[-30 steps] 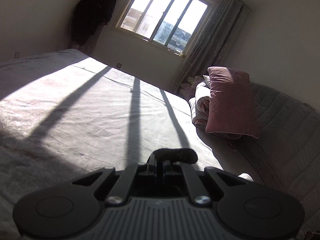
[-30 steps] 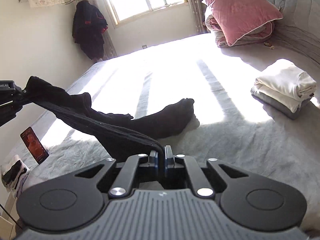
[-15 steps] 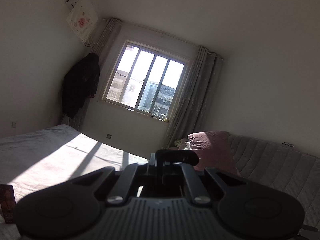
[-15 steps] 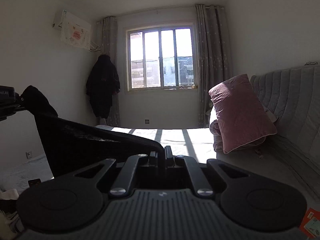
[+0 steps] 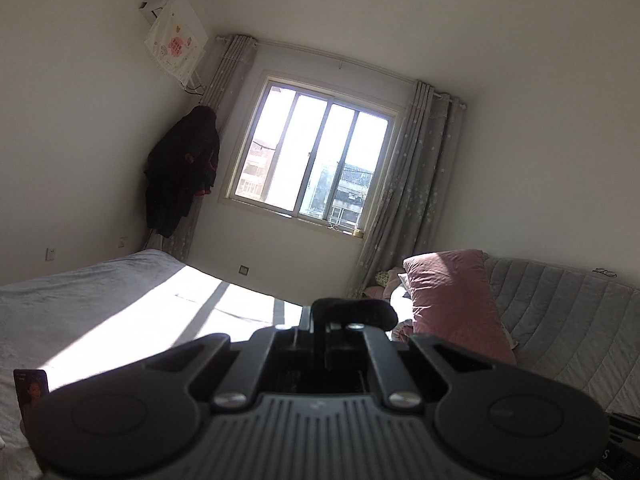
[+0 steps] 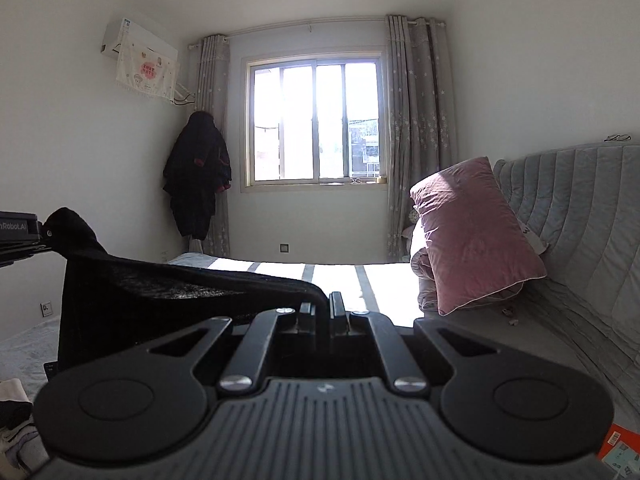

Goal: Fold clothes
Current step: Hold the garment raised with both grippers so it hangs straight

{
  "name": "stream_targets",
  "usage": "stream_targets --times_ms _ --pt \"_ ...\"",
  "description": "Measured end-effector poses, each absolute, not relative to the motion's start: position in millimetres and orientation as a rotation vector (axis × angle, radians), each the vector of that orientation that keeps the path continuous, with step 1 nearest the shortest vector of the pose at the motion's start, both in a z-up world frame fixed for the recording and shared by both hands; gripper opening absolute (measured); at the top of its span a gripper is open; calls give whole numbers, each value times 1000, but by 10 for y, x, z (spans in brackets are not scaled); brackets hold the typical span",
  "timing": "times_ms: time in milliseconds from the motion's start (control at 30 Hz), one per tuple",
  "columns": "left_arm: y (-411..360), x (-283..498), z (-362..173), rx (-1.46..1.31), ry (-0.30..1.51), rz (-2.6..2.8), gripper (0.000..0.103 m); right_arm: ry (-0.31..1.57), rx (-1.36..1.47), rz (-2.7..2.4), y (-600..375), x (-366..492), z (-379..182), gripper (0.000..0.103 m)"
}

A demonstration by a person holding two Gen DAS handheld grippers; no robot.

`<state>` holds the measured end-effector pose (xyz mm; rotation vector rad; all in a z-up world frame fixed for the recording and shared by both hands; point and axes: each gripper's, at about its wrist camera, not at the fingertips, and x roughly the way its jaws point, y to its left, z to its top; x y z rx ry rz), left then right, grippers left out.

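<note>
Two handheld grippers are holding a black garment [image 6: 168,300] up above a bed [image 6: 304,270] in a sunlit bedroom. The right gripper [image 6: 325,312], its jaws pressed together, is pinching one edge of the dark cloth, which is stretching away to the left of the right wrist view and hanging down in a broad black sheet. At that far left edge the left gripper [image 6: 40,234] is clamping the garment's other end (only its side is showing there). In the left wrist view the left gripper [image 5: 316,320] is likewise closed, with a rounded fold of the black garment [image 5: 354,312] bunching over its tips.

Sunlight from the window [image 6: 316,122] is falling in bright bars across the grey bed cover, reaching toward the bed's far edge. A pink pillow [image 6: 472,232] is leaning on rolled bedding at the head end of the bed, against a grey quilted headboard [image 6: 580,216]. A dark coat [image 6: 198,180] is hanging in the corner beside the grey curtains [image 6: 416,128], below an air conditioner [image 6: 136,50] draped with a patterned cover. Near the bed's left edge, in the left wrist view, a small dark card with a portrait [image 5: 32,390] is standing upright.
</note>
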<state>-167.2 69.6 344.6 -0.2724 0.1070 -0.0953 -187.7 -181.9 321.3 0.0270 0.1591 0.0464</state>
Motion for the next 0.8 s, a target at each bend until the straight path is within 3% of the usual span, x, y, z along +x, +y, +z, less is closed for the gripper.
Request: stream_targets --times_ms 800 --pt "422 1137 2101 -72 314 186 5 385 -38 -29 -1541 828 1988 6"
